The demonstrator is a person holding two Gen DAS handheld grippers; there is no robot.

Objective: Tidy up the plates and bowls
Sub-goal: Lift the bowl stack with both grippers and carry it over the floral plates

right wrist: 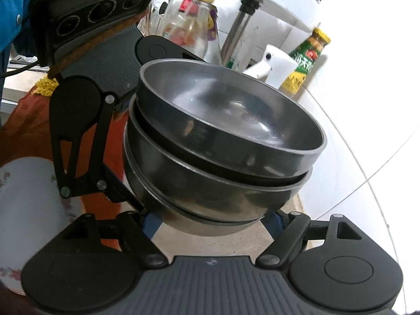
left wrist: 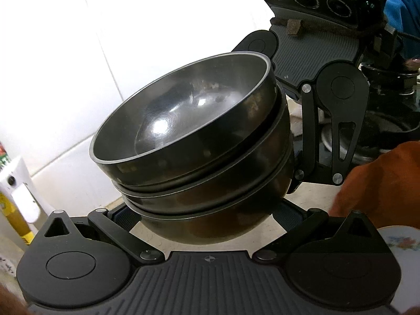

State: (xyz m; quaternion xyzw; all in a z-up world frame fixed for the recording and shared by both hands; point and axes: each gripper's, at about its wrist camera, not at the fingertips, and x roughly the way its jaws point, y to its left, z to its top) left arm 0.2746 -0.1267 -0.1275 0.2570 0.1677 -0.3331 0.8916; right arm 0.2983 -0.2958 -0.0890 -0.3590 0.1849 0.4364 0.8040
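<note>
Both the left gripper and the right gripper stand wide around the tilted stack of metal bowls, pinching its bottom from opposite sides above the counter, so the top bowl could slide off.

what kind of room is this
Most likely a home kitchen: white wall tiles, a cluster of sauce bottles on the counter, and a nested stack of steel bowls being handled.

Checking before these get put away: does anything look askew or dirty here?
The stack of steel bowls is held tilted between both tongs, the top bowl sits skewed in the nest, and small crumbs cling inside it.
</note>
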